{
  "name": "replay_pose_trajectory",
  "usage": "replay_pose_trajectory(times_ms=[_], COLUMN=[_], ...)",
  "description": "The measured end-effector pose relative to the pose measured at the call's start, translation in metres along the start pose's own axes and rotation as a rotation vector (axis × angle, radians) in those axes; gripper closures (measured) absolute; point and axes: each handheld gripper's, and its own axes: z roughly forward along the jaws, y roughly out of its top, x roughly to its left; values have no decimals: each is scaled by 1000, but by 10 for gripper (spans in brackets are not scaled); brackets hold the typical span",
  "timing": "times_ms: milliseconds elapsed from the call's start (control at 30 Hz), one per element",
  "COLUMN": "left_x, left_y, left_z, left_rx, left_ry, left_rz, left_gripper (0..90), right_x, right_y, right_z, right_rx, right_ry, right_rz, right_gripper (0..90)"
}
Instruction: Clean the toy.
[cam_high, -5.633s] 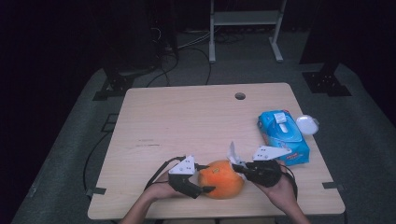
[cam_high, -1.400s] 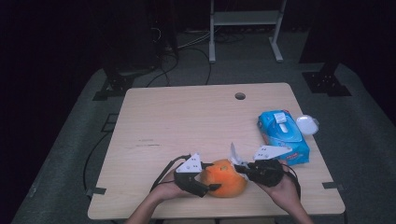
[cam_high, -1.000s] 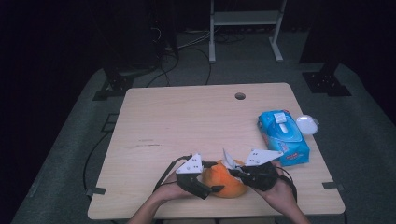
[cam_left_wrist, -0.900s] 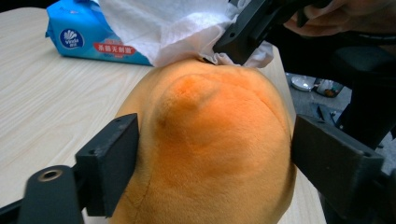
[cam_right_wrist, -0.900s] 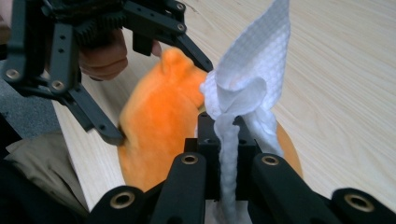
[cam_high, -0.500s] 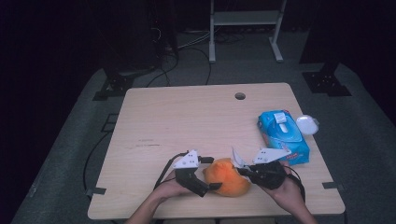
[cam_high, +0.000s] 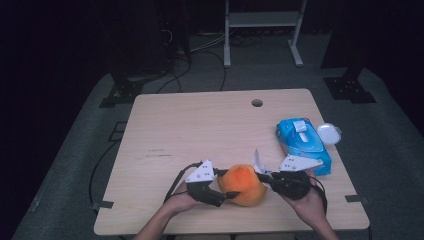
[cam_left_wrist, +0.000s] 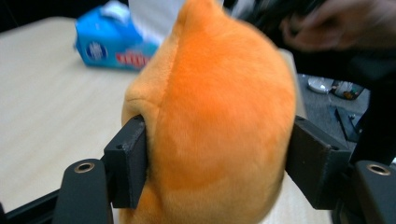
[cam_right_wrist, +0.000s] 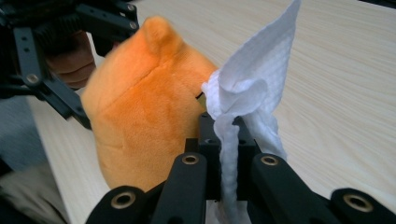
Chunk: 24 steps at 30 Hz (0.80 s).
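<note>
Two of my jaws on the left gripper (cam_high: 223, 191) press into the sides of the orange plush toy (cam_high: 243, 185), one pad on each flank, its pile dimpling where they bite. My right gripper (cam_high: 264, 176) has its jaws pressed together on a white wipe (cam_right_wrist: 250, 88), pinched into a crumpled rope between them and fanning out above into a stiff, quilted sheet whose bunched fold touches the toy's side. The toy is a rounded, fuzzy lump with a seam running up it and a small pointed ear on top; it sits on the wooden table (cam_high: 200, 130) near the front edge, between my two hands. Its face I cannot make out, and its underside is cut off in both gripper views. My right hand (cam_left_wrist: 348, 23) is a blur in the left gripper view. Just beside my right gripper lies a blue wipes pack (cam_high: 303, 145), with a small white lid (cam_high: 329, 133) at the table's right edge. Past the toy, the tabletop runs bare to a small round hole (cam_high: 257, 103) near the far edge.
</note>
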Motion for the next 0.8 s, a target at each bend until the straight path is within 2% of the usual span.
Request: replay_pose_trajectory(times_ms=[33,67,100,133,167,200,233,300,367,400,500,533,633,667,700,733,767,800], left_x=[1,2,3,3,3,5,5,4,4,2,2,1,1,2,2,2,2,1], left_y=[3,3,2,-4,-4,-4,-3,-3,-3,-2,-2,-1,-2,-3,-3,-4,-4,-2], left_z=[-4,-6,-7,-4,-4,-5,-5,-3,-1,0,1,2,2,2,2,2,2,3], left_rx=[-14,-10,11,39,39,40,47,44,47,51,48,47,40,34,34,31,32,40], left_ry=[4,6,12,24,24,37,47,55,56,63,68,69,57,45,45,43,44,48], left_rz=[0,-3,4,-3,-3,-17,-16,-17,-10,0,-3,-4,-6,-18,-18,-23,-24,-14], left_gripper=[293,293,293,299,304,308,313,313,310,309,306,306,298,285,282,279,279,278], right_x=[-1,-3,-3,-5,-5,-7,-7,-5,-1,7,12,12,10,6,6,0,0,-3], right_y=[0,-3,-3,-7,-7,-7,-4,2,5,11,14,15,14,10,10,5,5,3], right_z=[2,9,9,21,21,23,20,13,11,7,4,2,3,6,6,10,10,9], right_rx=[-5,13,13,57,57,64,52,-2,-20,-48,-66,-84,-76,-50,-50,-22,-22,-8], right_ry=[12,28,28,36,36,46,42,77,90,108,129,152,144,114,114,82,82,54], right_rz=[11,28,28,37,37,64,66,83,74,40,23,19,15,15,15,31,31,39], right_gripper=[862,860,860,860,860,860,860,860,860,859,859,858,859,859,859,859,859,859])
